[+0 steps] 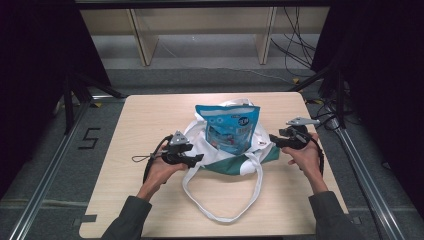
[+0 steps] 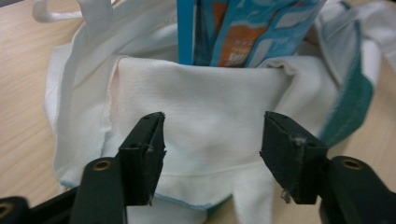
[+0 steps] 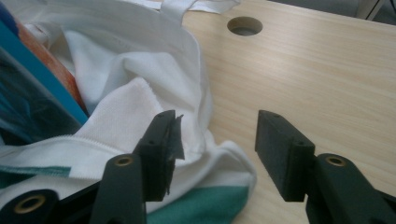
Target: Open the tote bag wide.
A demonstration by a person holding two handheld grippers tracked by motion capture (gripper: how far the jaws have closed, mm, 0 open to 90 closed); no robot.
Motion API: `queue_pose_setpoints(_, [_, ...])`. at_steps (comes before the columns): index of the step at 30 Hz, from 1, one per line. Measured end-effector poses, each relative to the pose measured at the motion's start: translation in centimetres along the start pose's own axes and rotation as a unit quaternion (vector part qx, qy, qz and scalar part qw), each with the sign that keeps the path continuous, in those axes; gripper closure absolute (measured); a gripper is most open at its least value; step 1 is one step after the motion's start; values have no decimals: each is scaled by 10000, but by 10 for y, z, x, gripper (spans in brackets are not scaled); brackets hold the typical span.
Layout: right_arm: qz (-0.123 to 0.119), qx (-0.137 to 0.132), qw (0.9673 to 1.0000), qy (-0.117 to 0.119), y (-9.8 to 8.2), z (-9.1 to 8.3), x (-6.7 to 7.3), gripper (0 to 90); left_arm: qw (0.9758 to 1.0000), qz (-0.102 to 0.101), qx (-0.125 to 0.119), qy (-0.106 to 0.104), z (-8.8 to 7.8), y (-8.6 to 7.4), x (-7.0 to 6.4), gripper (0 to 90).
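Observation:
A white tote bag (image 1: 200, 142) with a green band lies slumped at the middle of the table, its long white handle (image 1: 220, 210) looping toward me. A blue snack packet (image 1: 227, 127) stands inside it, its top sticking out. My left gripper (image 1: 199, 159) sits at the bag's left side, jaws open, with the white cloth (image 2: 205, 116) lying just beyond them. My right gripper (image 1: 272, 138) is at the bag's right edge, also open; the bag's rim (image 3: 140, 116) lies by its left jaw and bare table behind the gap. The packet (image 2: 243, 32) rises above the cloth in the left gripper view.
The light wooden table (image 1: 150, 110) has a round hole (image 3: 244, 25) near the bag. Metal frame rails (image 1: 45, 165) run along both sides of the table. A wooden shelf frame (image 1: 145, 40) and loose cables (image 1: 295, 45) stand on the floor behind it.

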State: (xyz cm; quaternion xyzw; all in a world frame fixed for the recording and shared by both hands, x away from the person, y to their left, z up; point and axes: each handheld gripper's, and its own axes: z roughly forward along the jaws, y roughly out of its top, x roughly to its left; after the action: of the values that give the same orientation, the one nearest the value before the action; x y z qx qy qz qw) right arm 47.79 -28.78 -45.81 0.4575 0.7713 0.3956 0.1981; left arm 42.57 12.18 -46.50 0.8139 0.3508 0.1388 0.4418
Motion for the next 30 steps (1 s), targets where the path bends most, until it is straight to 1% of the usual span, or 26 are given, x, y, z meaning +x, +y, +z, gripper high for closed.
queue_pose_setpoints(2, [47, -64, 10000, -45, -2, -7, 0, 468, 9999, 82, -39, 62, -8, -2, -5, 355])
queue_pose_setpoints(3, [74, -84, 9999, 28, -3, -10, 1, 466, 9999, 113, 2, 68, -13, -4, -8, 346])
queue_pose_setpoints(4, [46, -109, 9999, 42, -4, -13, 2, 457, 9996, 148, -30, 253, -18, -7, -12, 331])
queue_pose_setpoints(5, [-18, -83, 10000, 0, -4, -17, 3, 444, 9993, 178, -22, 322, -23, -11, -17, 309])
queue_pose_setpoints(6, [-24, -97, 9999, 14, -5, -20, 5, 436, 9993, 207, -86, 306, -26, -16, -21, 307])
queue_pose_setpoints(7, [86, -75, 9999, 29, -6, -24, 8, 435, 9990, 274, -111, 332, -31, -21, -25, 308])
queue_pose_setpoints(8, [13, -34, 9999, 107, -7, -28, 7, 433, 9990, 188, -249, 324, -34, -26, -29, 303])
queue_pose_setpoints(9, [-34, -113, 9999, 109, -10, -32, 7, 429, 9989, 226, -259, 316, -37, -30, -31, 293])
queue_pose_setpoints(11, [-90, -133, 9999, 50, -16, -39, 10, 421, 9990, 115, -289, 317, -43, -40, -36, 282])
queue_pose_setpoints(12, [-85, -125, 9998, 129, -20, -44, 12, 417, 9991, 78, -270, 324, -46, -45, -39, 276])
queue_pose_setpoints(14, [-43, -100, 9997, 206, -28, -52, 19, 404, 9989, 114, -263, 379, -51, -52, -44, 260])
queue_pose_setpoints(16, [-107, -144, 9995, 259, -36, -61, 25, 404, 9989, 46, -285, 362, -54, -59, -48, 252])
queue_pose_setpoints(17, [48, -146, 9995, 294, -41, -66, 33, 404, 9991, 117, -228, 344, -57, -61, -48, 242])
queue_pose_setpoints(18, [-77, -183, 9994, 299, -46, -69, 35, 402, 9989, 154, -218, 390, -59, -64, -51, 244])
queue_pose_setpoints(19, [-102, -210, 9992, 318, -51, -73, 39, 401, 9985, 94, -315, 430, -59, -67, -54, 256])
queue_pose_setpoints(20, [-109, -181, 9991, 380, -57, -76, 43, 401, 9982, 170, -309, 490, -61, -70, -56, 271])
queue_pose_setpoints(21, [-137, -158, 9991, 378, -62, -78, 46, 400, 9982, 251, -293, 463, -61, -72, -57, 273])
queue_pose_setpoints(22, [-154, -96, 9990, 419, -68, -80, 49, 398, 9983, 225, -286, 458, -61, -76, -60, 271])
queue_pose_setpoints(23, [-165, -25, 9989, 429, -74, -81, 51, 396, 9982, 313, -209, 469, -62, -78, -63, 269])
queue_pose_setpoints(24, [-188, 49, 9990, 402, -80, -83, 54, 394, 9985, 218, -187, 458, -62, -81, -67, 262])
queue_pose_setpoints(25, [-247, 107, 9990, 370, -85, -84, 57, 394, 9985, 256, -172, 454, -61, -84, -70, 256])
queue_pose_setpoints(26, [-248, 149, 9986, 454, -90, -85, 59, 394, 9986, 224, -174, 455, -61, -86, -73, 252])
queue_pose_setpoints(27, [-278, 184, 9984, 461, -95, -87, 62, 394, 9985, 281, -70, 458, -63, -88, -74, 250])
queue_pose_setpoints(28, [-372, 194, 9980, 470, -100, -88, 64, 392, 9989, 195, -71, 430, -63, -91, -76, 238])
queue_pose_setpoints(29, [-399, 279, 9977, 464, -104, -90, 67, 386, 9990, 204, 58, 399, -64, -96, -80, 229])
queue_pose_setpoints(30, [-399, 279, 9977, 464, -104, -90, 67, 386, 9990, 204, 58, 399, -64, -96, -80, 228])
